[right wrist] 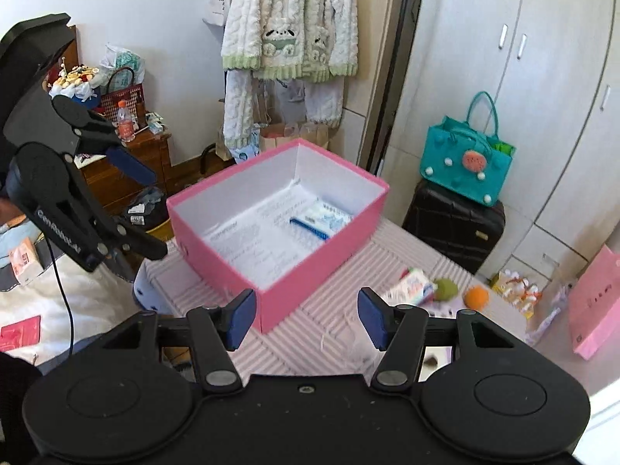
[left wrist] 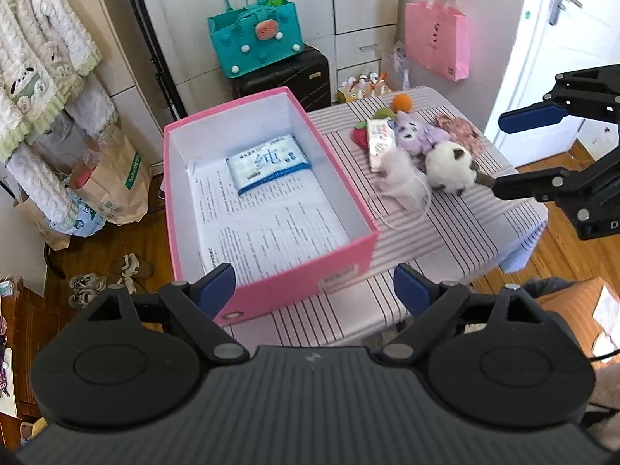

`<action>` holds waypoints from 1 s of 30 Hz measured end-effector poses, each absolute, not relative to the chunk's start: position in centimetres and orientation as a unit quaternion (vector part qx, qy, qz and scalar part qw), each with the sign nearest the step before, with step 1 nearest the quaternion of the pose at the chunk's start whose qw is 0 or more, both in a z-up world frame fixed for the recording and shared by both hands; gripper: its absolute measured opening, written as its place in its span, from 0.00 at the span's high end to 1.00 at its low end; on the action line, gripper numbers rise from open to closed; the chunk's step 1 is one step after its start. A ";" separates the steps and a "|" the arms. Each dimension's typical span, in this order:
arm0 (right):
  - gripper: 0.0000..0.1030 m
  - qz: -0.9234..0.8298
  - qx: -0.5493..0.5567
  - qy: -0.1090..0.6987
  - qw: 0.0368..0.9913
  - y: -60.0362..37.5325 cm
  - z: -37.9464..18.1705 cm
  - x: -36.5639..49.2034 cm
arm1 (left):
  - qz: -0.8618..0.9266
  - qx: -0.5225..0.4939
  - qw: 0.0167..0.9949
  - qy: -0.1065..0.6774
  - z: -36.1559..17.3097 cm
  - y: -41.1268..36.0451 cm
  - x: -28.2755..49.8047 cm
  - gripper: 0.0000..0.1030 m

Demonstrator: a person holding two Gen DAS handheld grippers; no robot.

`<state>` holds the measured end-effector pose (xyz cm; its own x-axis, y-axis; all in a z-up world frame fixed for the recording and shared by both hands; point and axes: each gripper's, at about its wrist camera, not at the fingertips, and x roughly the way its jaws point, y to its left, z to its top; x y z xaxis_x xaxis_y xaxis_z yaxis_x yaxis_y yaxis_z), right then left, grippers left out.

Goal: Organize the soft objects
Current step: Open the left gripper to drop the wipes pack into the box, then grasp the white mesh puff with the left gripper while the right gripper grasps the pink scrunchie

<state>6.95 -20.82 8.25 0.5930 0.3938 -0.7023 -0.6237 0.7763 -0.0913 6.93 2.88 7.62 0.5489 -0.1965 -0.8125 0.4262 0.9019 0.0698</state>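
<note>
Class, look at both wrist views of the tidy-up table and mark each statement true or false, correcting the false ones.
1. The pink box holds a blue and white tissue pack. True.
2. The white fluffy plush lies inside the box. False: it lies on the striped tablecloth, beside the box.
3. The left gripper is open and empty. True.
4. The right gripper clamps the orange ball. False: it is open and empty, and the ball rests on the table.
5. The teal bag hangs from a hook. False: it sits on a black suitcase.
</note>
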 end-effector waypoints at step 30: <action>0.20 0.219 -0.076 0.376 0.897 -32.0 -0.2 3.1 | -0.274 0.149 0.876 0.368 1.5 -3.9 2.5 0.08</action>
<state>3.11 -31.96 -0.24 0.6221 0.3355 -0.7074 -0.4498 0.8927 0.0278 2.53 -3.92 1.53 0.5783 -0.3714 -0.7264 0.5902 0.8052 0.0581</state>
